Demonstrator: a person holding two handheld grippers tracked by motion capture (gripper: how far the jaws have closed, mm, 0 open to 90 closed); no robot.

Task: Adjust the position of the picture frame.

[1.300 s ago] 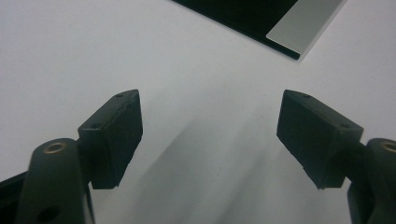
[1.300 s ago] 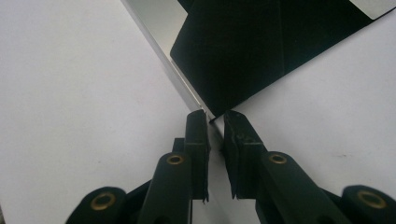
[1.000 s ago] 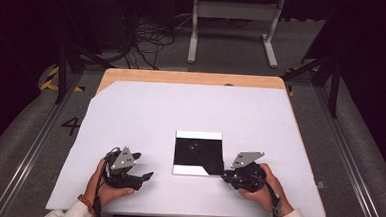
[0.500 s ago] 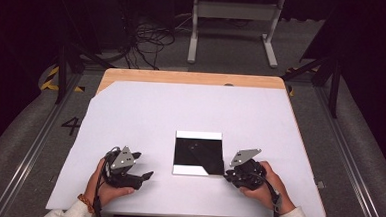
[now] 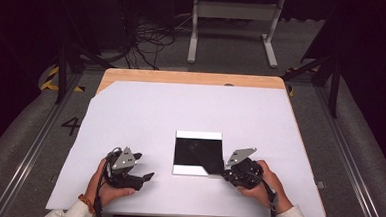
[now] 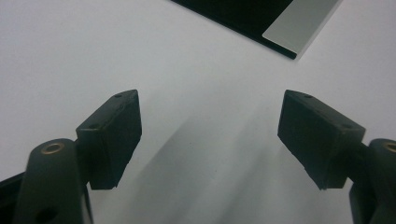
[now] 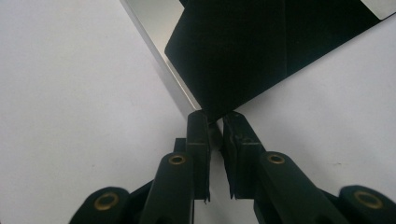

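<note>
While pinched: black sheet's (image 7: 243, 51) corner

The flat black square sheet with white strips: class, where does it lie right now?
In the high view the flat black square sheet lies on the white table, near the front edge, its near right corner at the right gripper.

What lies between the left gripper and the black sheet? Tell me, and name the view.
Nothing: bare white table separates the open left gripper from the black sheet, as the high view shows. The left gripper view agrees, with bare surface beyond its jaws.
</note>
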